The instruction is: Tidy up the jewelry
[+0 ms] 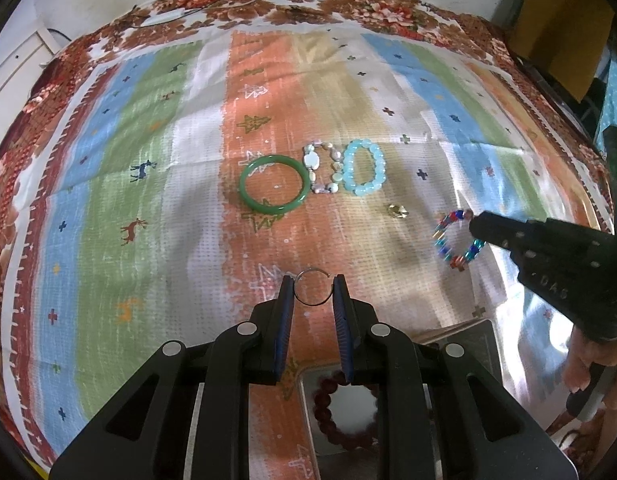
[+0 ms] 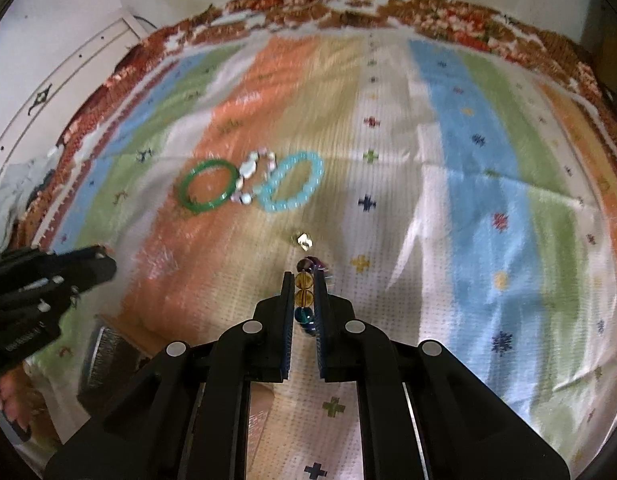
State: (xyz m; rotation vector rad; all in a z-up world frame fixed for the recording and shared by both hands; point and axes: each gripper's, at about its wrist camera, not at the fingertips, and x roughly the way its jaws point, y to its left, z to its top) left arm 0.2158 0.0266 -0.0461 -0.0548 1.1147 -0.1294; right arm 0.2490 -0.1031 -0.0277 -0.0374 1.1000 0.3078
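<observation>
My left gripper [image 1: 312, 286] is shut on a thin metal ring [image 1: 312, 271], held above the striped cloth. My right gripper [image 2: 303, 280] is shut on a multicolour bead bracelet [image 2: 303, 288], which also shows in the left wrist view [image 1: 448, 248]. A green bangle [image 1: 273, 183], a pearl-and-shell bracelet [image 1: 322, 168] and a light blue bead bracelet [image 1: 363, 168] lie in a row at the cloth's middle. A small gold ring [image 1: 397, 211] lies to their right. The row also shows in the right wrist view: bangle [image 2: 208, 190], blue bracelet [image 2: 292, 188], gold ring [image 2: 304, 240].
A striped cloth [image 1: 148, 160] with a floral border covers the table. A jewelry box [image 1: 460, 332] with a dark red bead bracelet [image 1: 328, 404] stands below my left gripper. Brown cardboard [image 1: 560, 20] leans at the far right. Cables lie at the back.
</observation>
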